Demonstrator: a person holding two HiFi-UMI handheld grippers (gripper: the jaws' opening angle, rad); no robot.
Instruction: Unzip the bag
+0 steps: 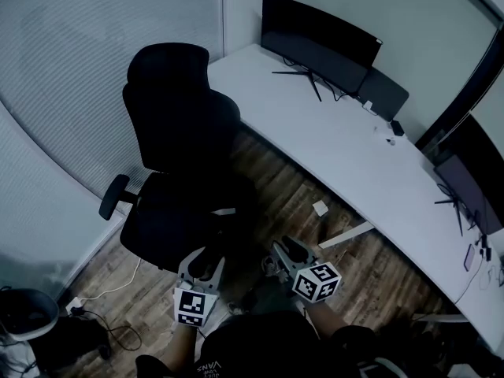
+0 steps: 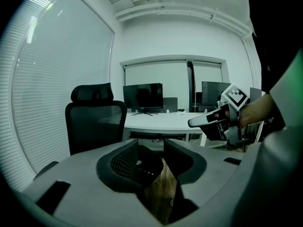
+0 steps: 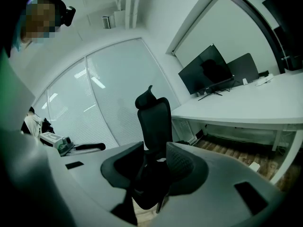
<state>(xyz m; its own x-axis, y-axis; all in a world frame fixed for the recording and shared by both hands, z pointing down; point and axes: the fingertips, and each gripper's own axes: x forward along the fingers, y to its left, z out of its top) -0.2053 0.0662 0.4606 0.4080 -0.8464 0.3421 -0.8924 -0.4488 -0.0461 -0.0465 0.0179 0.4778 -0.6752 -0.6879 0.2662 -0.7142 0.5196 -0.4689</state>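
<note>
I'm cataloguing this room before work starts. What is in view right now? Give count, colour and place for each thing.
office chair: one, black, on the floor left of the desk
desk: one, white, curved, from top centre to lower right
monitors: at least two, dark, one at the desk's far end, one near its right edge
small object: one, white, on the floor by the desk's edge
bin: one, dark, lower left corner
cable: one, pale, on the floor beside the chair's base
floor: brown wood planks
left claw: one, grey, open, empty, near the chair's seat
right claw: one, grey, open, empty, beside the left claw
</note>
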